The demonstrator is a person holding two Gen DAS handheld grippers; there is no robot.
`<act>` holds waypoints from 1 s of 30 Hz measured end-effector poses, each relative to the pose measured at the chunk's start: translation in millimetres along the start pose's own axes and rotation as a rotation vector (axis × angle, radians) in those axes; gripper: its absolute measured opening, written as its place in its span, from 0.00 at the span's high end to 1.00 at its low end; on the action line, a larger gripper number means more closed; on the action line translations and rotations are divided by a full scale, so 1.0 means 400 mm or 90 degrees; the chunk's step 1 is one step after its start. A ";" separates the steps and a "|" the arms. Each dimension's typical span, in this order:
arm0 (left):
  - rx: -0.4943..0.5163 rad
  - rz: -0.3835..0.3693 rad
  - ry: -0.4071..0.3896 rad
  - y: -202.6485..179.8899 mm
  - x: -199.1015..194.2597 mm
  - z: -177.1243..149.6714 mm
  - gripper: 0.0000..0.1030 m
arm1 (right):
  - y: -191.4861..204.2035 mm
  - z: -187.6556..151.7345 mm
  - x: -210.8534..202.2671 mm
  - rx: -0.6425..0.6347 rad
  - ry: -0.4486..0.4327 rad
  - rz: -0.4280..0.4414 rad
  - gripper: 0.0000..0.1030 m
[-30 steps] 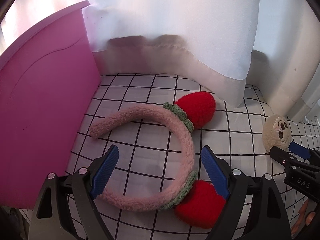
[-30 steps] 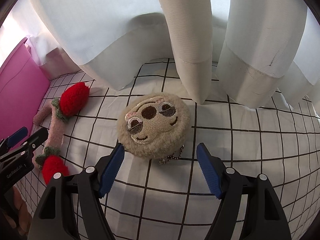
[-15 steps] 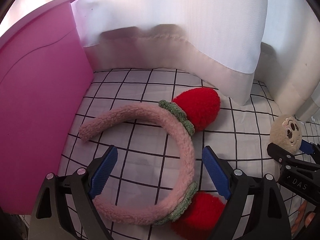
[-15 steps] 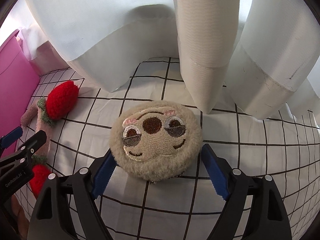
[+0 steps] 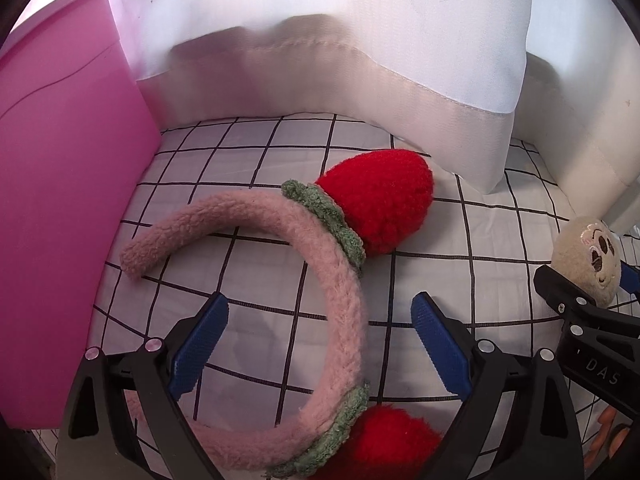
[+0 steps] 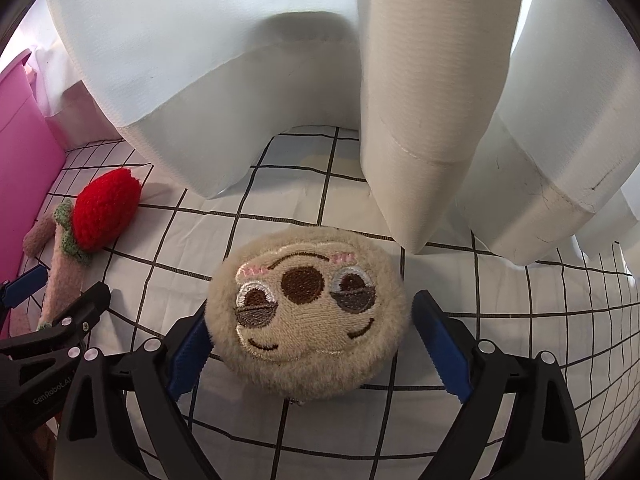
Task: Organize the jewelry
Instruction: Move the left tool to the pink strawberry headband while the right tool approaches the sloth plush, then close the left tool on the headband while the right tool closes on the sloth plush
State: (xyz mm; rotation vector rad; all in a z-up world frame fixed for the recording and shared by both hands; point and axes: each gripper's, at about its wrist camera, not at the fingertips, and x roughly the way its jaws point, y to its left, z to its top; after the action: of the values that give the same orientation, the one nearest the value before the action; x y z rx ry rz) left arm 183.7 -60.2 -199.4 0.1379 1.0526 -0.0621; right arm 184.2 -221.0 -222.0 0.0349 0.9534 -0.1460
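Observation:
A fuzzy pink headband (image 5: 340, 292) with two red strawberry pompoms (image 5: 380, 204) lies on the checked cloth. My left gripper (image 5: 320, 344) is open and straddles the band's right arc, its blue pads apart from it on both sides. A round beige plush face charm (image 6: 308, 316) lies between the open jaws of my right gripper (image 6: 308, 344); the left pad is against its fur, the right pad a little apart. The charm also shows at the right edge of the left wrist view (image 5: 588, 260), and the headband at the left of the right wrist view (image 6: 60, 248).
A pink box (image 5: 60, 200) stands at the left, close to the headband's end. White curtains (image 6: 420, 100) hang down to the cloth just behind both items. The white cloth with black grid lines (image 6: 520, 320) runs on to the right.
Both grippers have moved forward. The headband's arc now sits deeper between the left jaws, and the plush charm has come in between the right jaws. Both stay open.

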 end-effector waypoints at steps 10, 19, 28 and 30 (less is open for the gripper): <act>-0.039 -0.042 0.002 0.021 0.007 -0.010 0.18 | 0.012 0.026 0.016 0.000 -0.021 0.004 0.13; -0.014 -0.065 -0.026 0.012 -0.040 -0.044 0.85 | 0.020 -0.016 -0.038 -0.019 -0.028 0.015 0.34; -0.030 -0.065 -0.017 0.019 -0.079 -0.099 0.91 | 0.016 -0.059 -0.075 -0.013 -0.032 0.031 0.38; -0.031 -0.065 -0.020 0.023 -0.090 -0.106 0.91 | 0.014 -0.071 -0.087 -0.012 -0.033 0.036 0.38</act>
State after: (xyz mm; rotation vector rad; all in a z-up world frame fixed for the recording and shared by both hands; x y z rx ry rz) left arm 130.6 -45.5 -188.1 0.0391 1.0284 -0.1311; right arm 142.2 -209.0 -210.4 0.0406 0.9019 -0.0859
